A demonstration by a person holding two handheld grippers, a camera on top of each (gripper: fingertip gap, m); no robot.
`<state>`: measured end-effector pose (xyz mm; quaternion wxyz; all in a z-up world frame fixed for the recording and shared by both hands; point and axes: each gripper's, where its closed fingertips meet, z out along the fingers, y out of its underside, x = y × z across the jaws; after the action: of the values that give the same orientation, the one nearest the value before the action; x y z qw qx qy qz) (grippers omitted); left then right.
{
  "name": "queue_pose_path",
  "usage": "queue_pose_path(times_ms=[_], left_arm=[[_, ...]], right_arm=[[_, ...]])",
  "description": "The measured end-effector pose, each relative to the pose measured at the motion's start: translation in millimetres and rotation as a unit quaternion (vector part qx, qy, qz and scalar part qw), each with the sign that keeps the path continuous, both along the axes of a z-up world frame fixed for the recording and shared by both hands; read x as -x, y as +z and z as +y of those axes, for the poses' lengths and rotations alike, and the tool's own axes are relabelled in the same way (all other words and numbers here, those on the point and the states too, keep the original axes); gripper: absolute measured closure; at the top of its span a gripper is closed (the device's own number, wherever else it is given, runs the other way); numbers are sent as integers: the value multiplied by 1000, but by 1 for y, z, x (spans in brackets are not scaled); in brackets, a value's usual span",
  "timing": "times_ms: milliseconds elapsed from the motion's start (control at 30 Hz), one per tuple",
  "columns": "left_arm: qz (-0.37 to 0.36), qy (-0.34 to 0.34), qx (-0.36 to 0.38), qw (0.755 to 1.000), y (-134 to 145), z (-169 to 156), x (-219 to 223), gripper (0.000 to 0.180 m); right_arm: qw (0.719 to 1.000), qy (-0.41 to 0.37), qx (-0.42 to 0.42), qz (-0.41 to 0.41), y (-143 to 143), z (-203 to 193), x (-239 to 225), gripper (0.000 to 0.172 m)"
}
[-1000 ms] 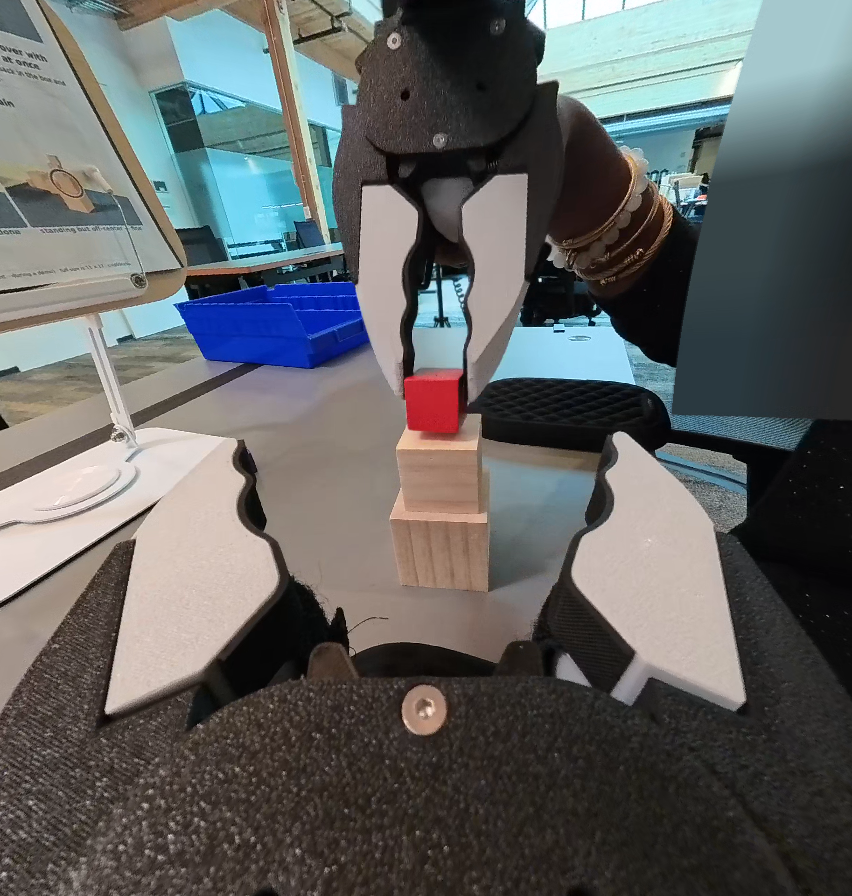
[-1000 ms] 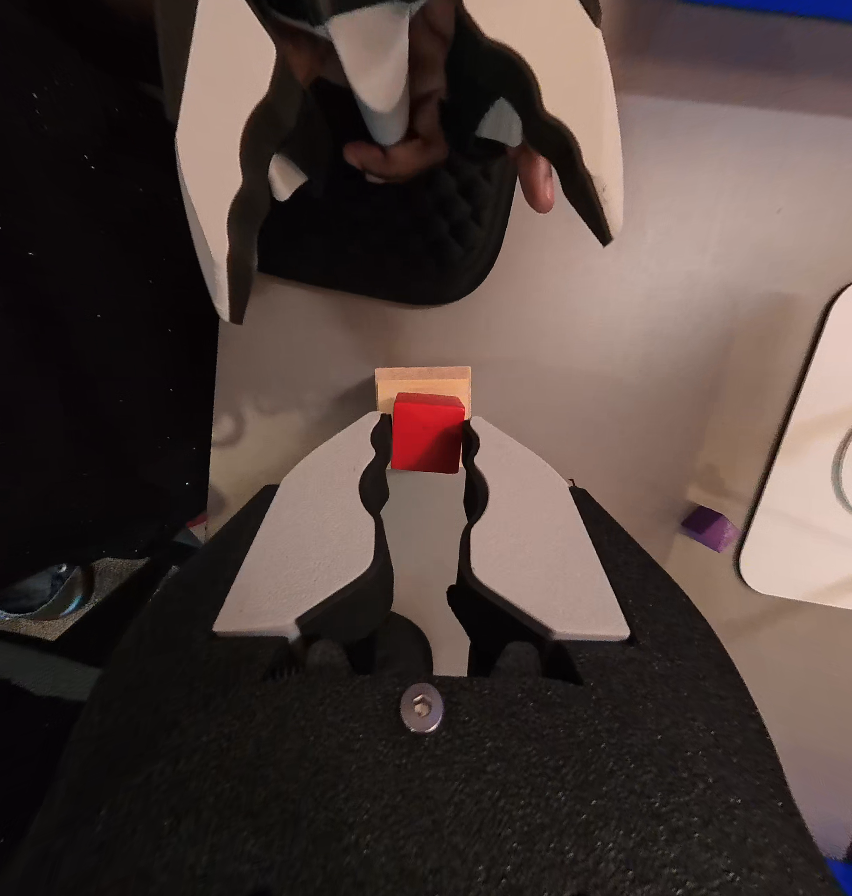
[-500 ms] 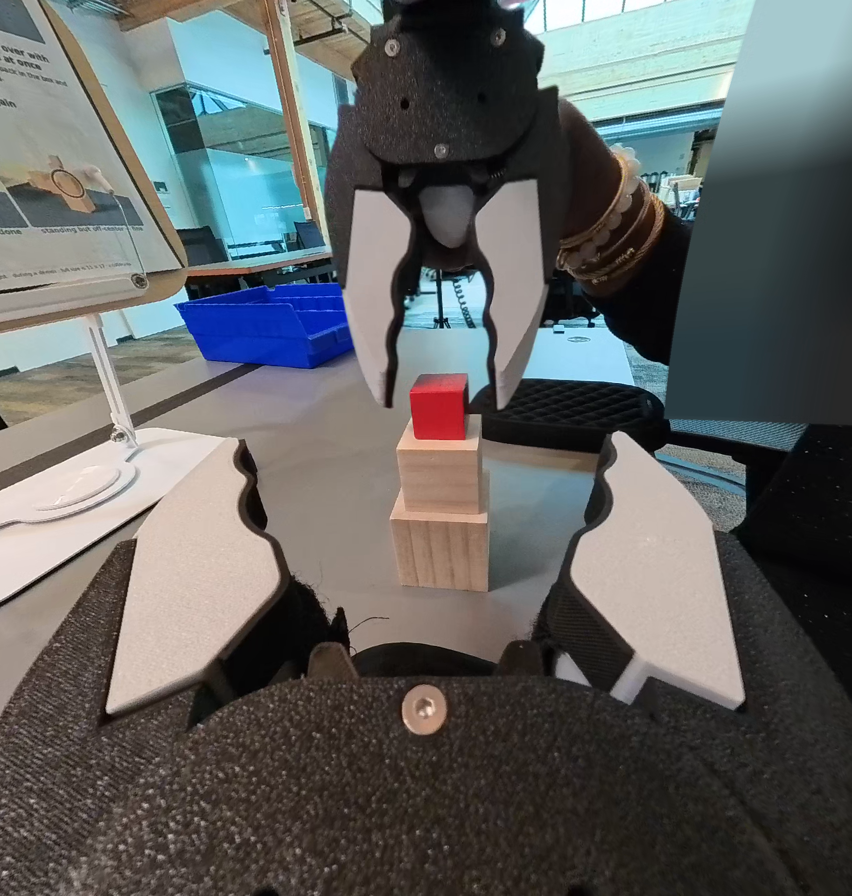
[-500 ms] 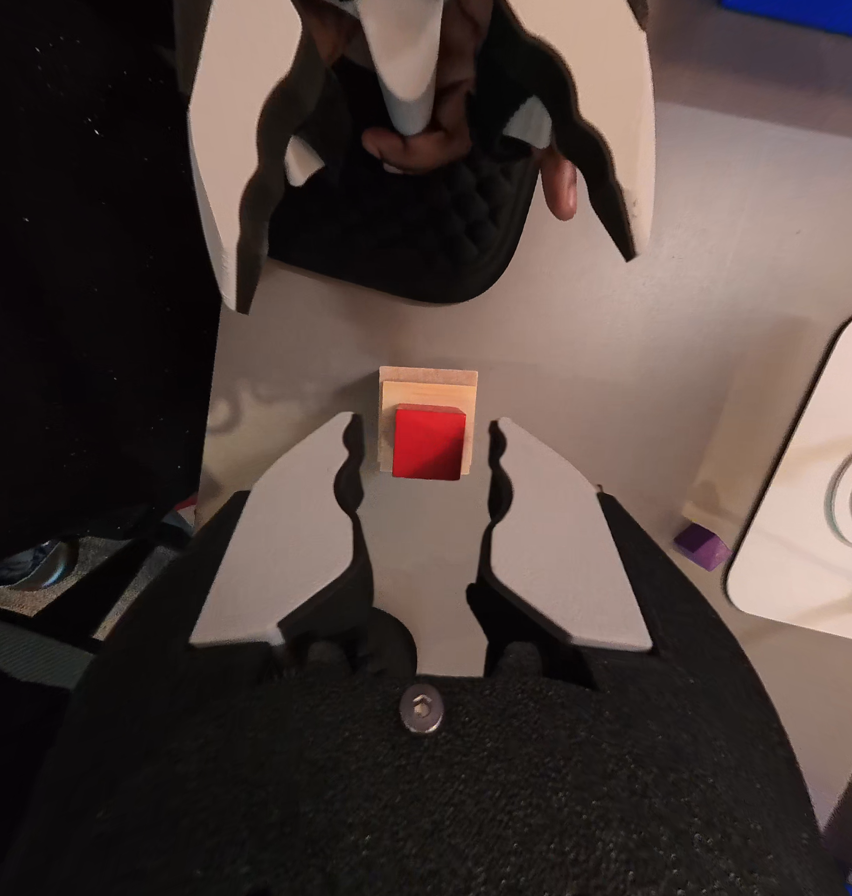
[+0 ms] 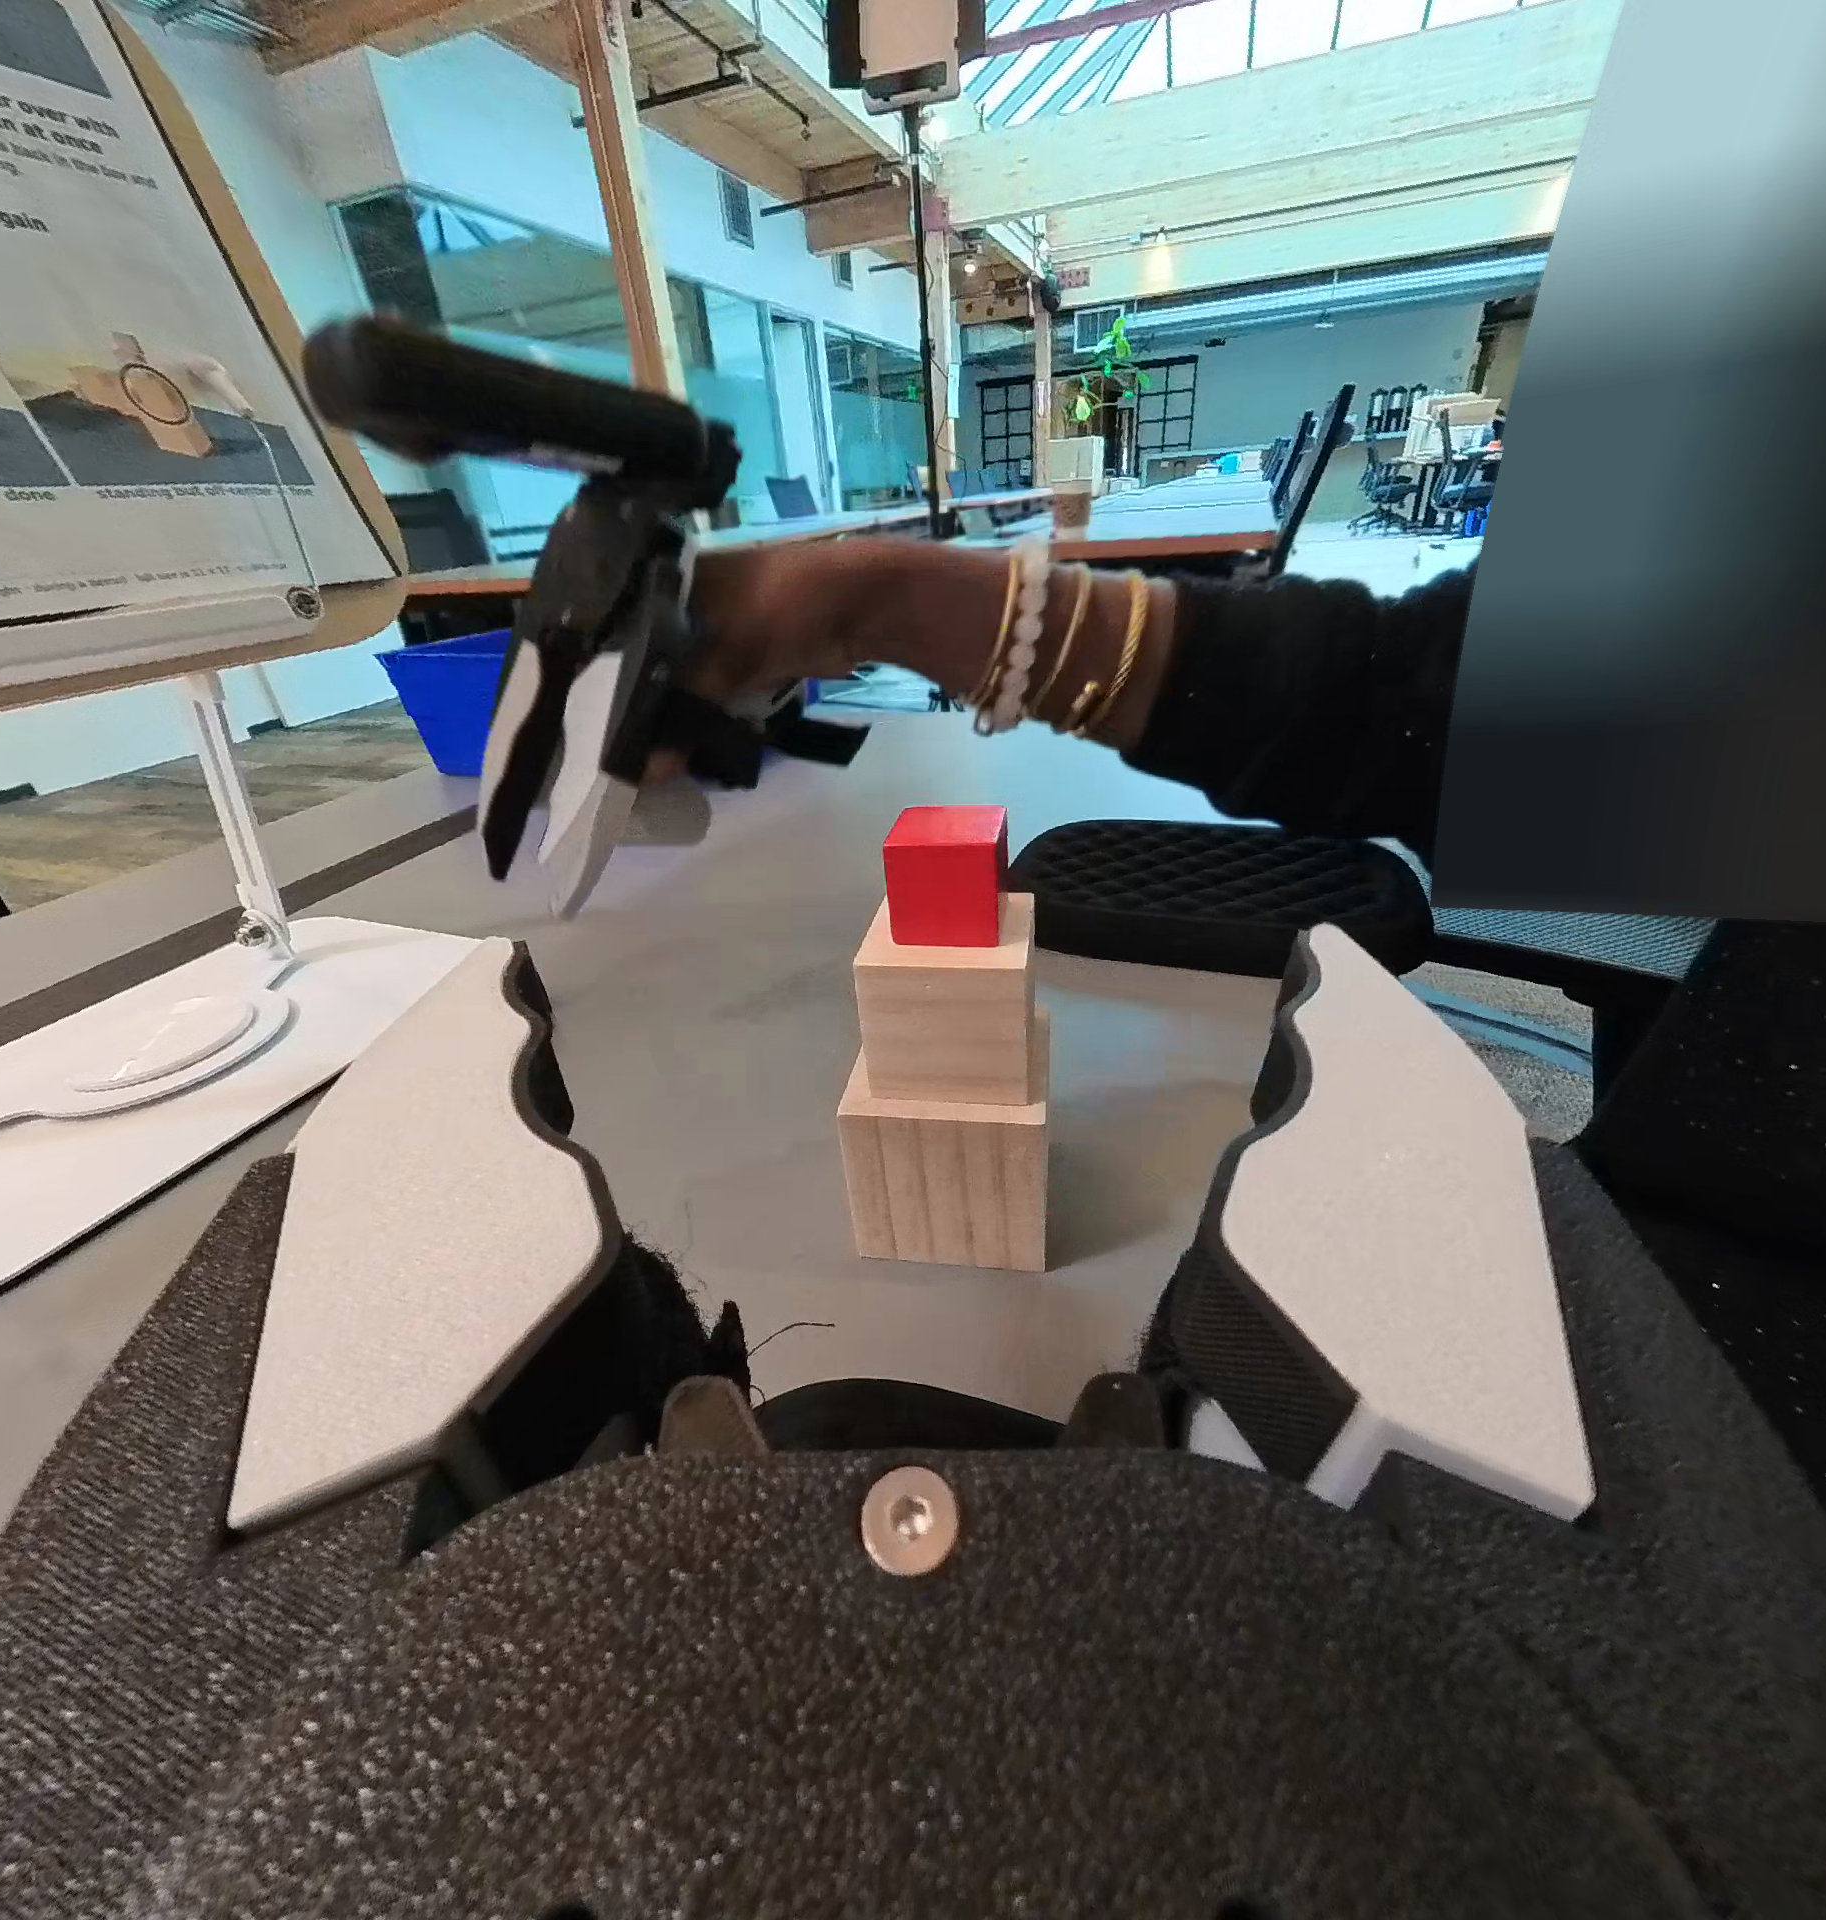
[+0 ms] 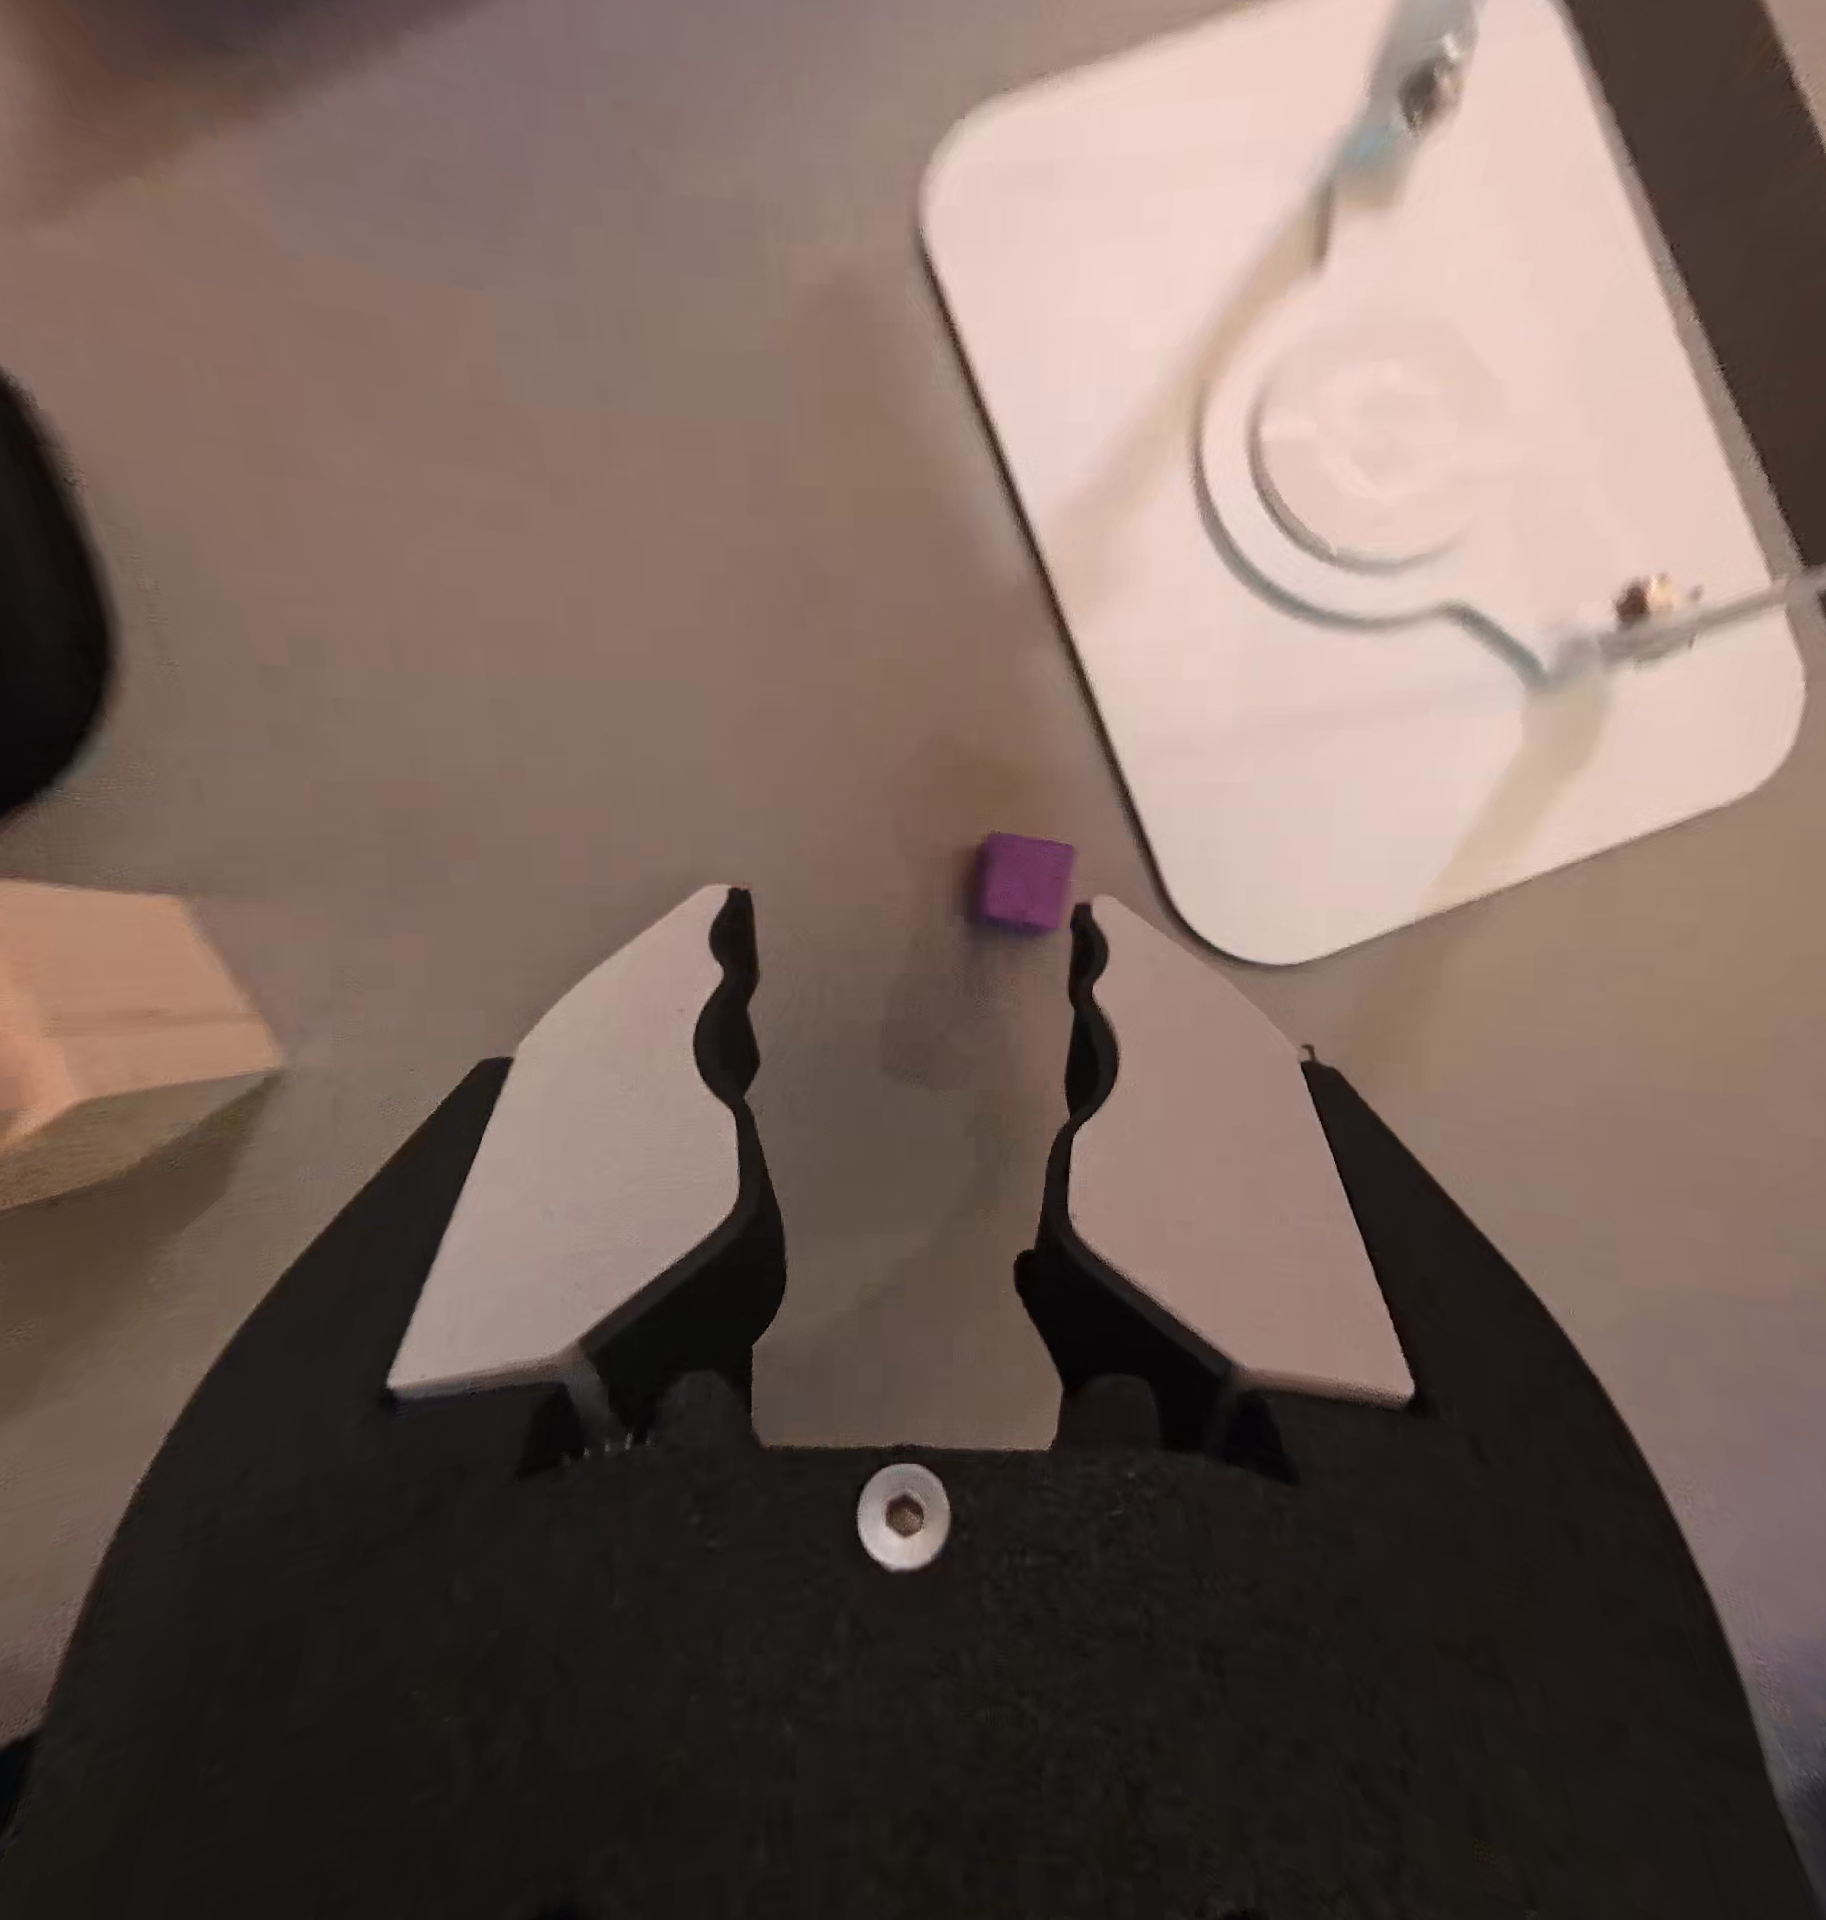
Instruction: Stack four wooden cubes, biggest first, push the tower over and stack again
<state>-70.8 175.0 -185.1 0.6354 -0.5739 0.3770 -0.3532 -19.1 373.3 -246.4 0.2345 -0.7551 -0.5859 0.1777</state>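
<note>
Red cube (image 5: 945,878) released, now topping two wooden blocks (image 5: 942,1101) | right gripper (image 6: 904,909) swung away, spread empty above purple cube (image 6: 1021,879) | left gripper (image 5: 914,1023) wide, empty, flanking stack

There are four blocks in all. Two are plain wooden blocks: a larger wooden block (image 5: 942,1184) standing on the table (image 5: 701,997), and a smaller wooden block (image 5: 940,1013) stacked on it. One is a red block (image 5: 945,878), on top of that stack. One is a small purple block (image 6: 1021,880), lying apart on the table near a white base plate (image 6: 1408,499). There is one such plate, one blue bin (image 5: 447,707) at the far left, one black textured pad (image 5: 1221,894) to the right, and one printed sheet (image 5: 109,312) on a stand. Two tongs show: the left tongs (image 5: 914,1049) and the right tongs (image 6: 909,914), both with the fingers apart and nothing between them.
</note>
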Motion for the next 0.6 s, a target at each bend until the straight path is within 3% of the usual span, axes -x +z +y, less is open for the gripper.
queue_pose_path(times_ms=[233,433,500,600], left_arm=[[-4,0,2,1000,1,0,1,51],[-3,1,1,1000,1,0,1,51],[-4,1,1,1000,1,0,1,51],[-4,0,1,1000,1,0,1,52]], right_arm=[[999,-35,3,-15,-43,26,2,122],[999,-34,-3,-32,-52,29,4,136],[999,-32,-4,-31,-53,30,5,149],[999,-29,3,-30,-51,26,5,150]])
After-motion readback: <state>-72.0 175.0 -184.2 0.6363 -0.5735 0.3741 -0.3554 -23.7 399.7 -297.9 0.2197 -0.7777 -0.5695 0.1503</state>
